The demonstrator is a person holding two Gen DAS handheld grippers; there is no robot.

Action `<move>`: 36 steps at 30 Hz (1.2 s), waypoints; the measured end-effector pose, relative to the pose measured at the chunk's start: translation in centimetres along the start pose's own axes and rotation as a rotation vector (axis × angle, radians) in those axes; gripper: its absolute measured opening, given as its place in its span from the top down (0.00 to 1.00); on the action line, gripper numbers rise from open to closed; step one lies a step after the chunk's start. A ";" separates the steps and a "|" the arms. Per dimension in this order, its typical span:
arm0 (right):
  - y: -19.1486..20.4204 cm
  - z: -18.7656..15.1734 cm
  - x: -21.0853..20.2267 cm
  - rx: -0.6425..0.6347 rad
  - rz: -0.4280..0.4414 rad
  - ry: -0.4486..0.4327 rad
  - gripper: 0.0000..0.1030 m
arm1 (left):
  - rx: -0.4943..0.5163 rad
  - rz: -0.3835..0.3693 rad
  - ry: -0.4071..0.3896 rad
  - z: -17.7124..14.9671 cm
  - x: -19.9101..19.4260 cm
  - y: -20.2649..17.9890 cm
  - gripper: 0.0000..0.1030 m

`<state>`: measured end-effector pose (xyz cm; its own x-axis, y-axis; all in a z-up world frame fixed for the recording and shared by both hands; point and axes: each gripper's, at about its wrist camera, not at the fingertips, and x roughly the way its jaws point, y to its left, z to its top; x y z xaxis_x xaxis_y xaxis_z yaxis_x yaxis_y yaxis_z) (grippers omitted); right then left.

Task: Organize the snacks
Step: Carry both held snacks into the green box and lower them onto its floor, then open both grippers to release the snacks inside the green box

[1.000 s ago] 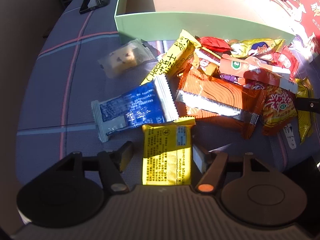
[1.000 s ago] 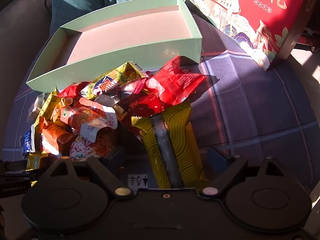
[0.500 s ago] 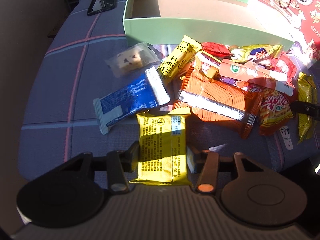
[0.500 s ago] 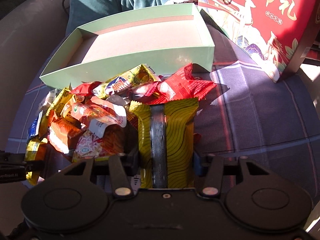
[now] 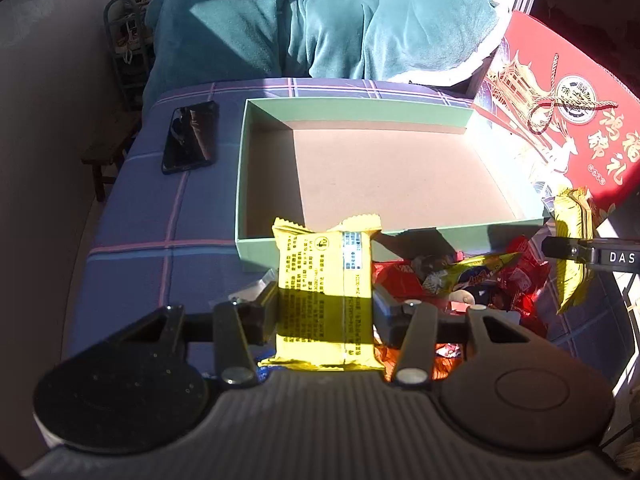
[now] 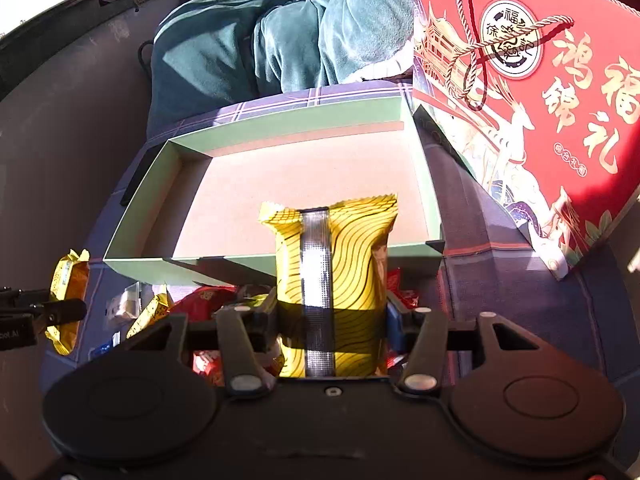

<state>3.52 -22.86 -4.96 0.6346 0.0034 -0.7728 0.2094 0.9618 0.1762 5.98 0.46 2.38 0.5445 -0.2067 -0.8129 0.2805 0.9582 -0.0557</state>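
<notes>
My left gripper (image 5: 324,312) is shut on a yellow snack packet with black print (image 5: 324,280) and holds it above the pile, near the front wall of the empty green box (image 5: 360,108). My right gripper (image 6: 330,320) is shut on a yellow packet with black wavy lines (image 6: 336,264), also raised in front of the green box (image 6: 288,130). Each held packet shows in the other view: the wavy one at the right (image 5: 572,232), the printed one at the left (image 6: 70,284). A pile of snacks (image 5: 460,280) lies on the cloth before the box.
A black phone (image 5: 190,136) lies left of the box on the checked blue cloth (image 5: 160,220). A red gift box (image 6: 540,112) stands to the right of the green box. A teal blanket (image 5: 320,20) lies behind. More snacks (image 6: 200,300) lie below the right gripper.
Both grippers closed on their yellow packets, lifted them off the pile and tilted up toward the green box, which is now seen from above.
</notes>
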 end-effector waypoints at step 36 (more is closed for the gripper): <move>-1.8 12.4 14.2 0.023 -0.029 0.039 0.00 | 0.098 0.097 -0.040 12.9 14.2 -0.3 0.00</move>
<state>21.40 -27.92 -8.65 0.5988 -0.0130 -0.8008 0.2446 0.9551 0.1674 23.87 -5.34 -1.67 0.6034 -0.1237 -0.7878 0.2995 0.9507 0.0801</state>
